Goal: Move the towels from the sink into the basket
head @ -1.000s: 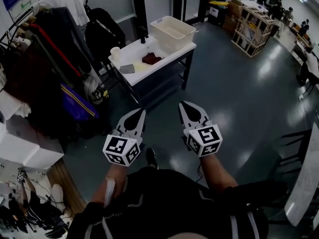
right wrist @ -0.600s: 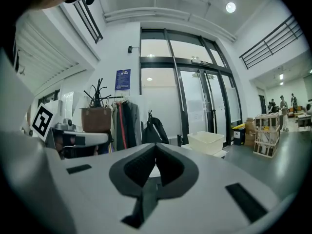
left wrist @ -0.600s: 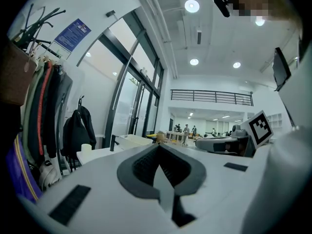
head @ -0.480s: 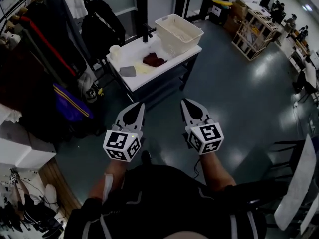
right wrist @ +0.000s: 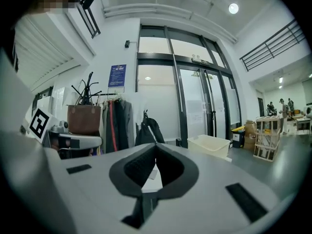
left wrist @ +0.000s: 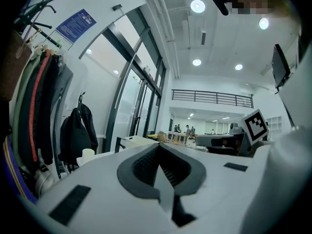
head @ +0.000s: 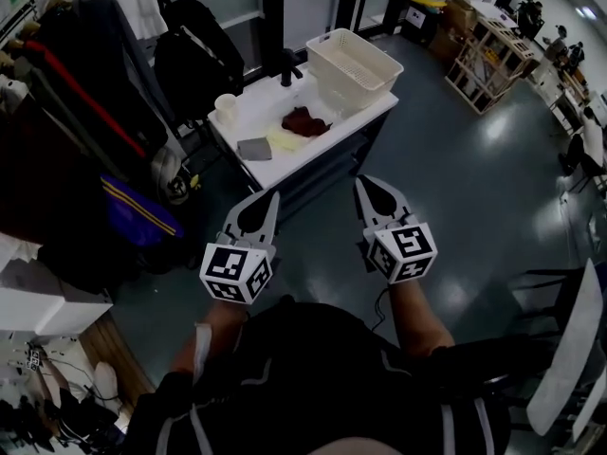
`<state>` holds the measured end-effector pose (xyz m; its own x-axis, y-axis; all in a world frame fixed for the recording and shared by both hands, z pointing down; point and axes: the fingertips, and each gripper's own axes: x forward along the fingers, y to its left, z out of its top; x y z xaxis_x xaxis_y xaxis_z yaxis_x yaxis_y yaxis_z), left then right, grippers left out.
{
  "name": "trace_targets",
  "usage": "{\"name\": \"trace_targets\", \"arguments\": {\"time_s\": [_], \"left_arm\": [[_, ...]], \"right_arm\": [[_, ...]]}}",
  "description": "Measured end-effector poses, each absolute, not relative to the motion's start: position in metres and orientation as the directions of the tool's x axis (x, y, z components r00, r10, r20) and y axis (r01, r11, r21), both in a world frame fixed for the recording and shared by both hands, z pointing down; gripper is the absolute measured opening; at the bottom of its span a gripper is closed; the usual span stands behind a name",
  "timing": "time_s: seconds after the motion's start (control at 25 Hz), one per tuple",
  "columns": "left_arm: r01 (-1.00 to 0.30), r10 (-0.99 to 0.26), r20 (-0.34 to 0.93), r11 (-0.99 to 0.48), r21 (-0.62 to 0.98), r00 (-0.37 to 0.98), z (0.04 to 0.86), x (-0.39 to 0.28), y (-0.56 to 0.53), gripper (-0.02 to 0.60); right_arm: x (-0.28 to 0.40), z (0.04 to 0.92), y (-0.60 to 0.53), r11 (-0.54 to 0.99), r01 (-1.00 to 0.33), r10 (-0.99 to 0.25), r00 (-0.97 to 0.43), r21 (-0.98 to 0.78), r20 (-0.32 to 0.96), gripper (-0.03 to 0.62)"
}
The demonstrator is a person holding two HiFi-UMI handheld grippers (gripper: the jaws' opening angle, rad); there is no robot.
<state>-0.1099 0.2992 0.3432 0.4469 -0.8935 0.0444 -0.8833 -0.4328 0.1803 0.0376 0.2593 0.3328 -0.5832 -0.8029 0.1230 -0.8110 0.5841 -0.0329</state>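
Note:
A white sink table [head: 334, 127] stands ahead of me in the head view. On it lie a dark red towel [head: 303, 121], a pale yellow towel [head: 285, 140] and a grey towel [head: 254, 148]. The cream basket [head: 356, 64] sits at the table's far right end, also seen in the right gripper view as the basket [right wrist: 212, 145]. My left gripper [head: 267, 202] and right gripper [head: 368, 186] are held level, short of the table, both shut and empty. The left gripper [left wrist: 158, 147] and right gripper [right wrist: 155, 147] show their tips meeting.
A black faucet [head: 287, 64] and a white cup [head: 226, 107] stand on the table. A rack of coats and bags [head: 85, 140] and a black backpack [head: 194, 45] fill the left side. Wooden crates [head: 484, 55] stand far right, and a white tabletop edge [head: 569, 349] is at the near right.
The table and basket have drawn nearer and lower in the head view. Both grippers have travelled forward toward the table, still shut and side by side.

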Motion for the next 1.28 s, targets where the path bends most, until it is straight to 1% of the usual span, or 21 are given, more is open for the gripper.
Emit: {"name": "trace_targets", "arguments": {"time_s": [0.2,0.36,0.56,0.8,0.92,1.08,1.2,1.28], "left_arm": [[-0.867,-0.882,0.036,-0.454,0.204,0.470,0.343,-0.119,0.277,0.006],[-0.869,-0.884,0.044,-0.447,0.211,0.466,0.348,-0.124,0.263,0.008],[-0.893,-0.911,0.057,-0.387,0.228,0.409,0.354,-0.131,0.242,0.008],[-0.924,-0.935,0.076,-0.328,0.196,0.348,0.358,-0.122,0.205,0.007],[-0.941,-0.947,0.099,-0.283,0.186,0.304,0.359,-0.113,0.180,0.006],[-0.942,-0.954,0.073,-0.272,0.198,0.291,0.352,-0.093,0.151,0.006],[-0.962,-0.964,0.103,-0.227,0.153,0.244,0.354,-0.083,0.130,0.007],[-0.968,-0.969,0.113,-0.200,0.153,0.218,0.356,-0.077,0.116,0.008]], "right_arm": [[0.021,0.335,0.241,0.591,-0.807,-0.798,-0.584,-0.002,0.148,0.003],[0.015,0.340,0.222,0.594,-0.805,-0.793,-0.587,-0.012,0.165,0.003],[0.010,0.343,0.196,0.624,-0.781,-0.770,-0.618,-0.014,0.160,0.005],[0.018,0.347,0.152,0.662,-0.749,-0.737,-0.659,-0.036,0.150,0.005],[0.028,0.343,0.126,0.679,-0.734,-0.723,-0.676,-0.037,0.139,0.005],[0.041,0.341,0.094,0.714,-0.699,-0.689,-0.712,-0.039,0.136,0.005],[0.052,0.336,0.073,0.743,-0.668,-0.661,-0.742,-0.045,0.110,0.004],[0.059,0.336,0.058,0.757,-0.652,-0.646,-0.756,-0.037,0.107,0.004]]}}
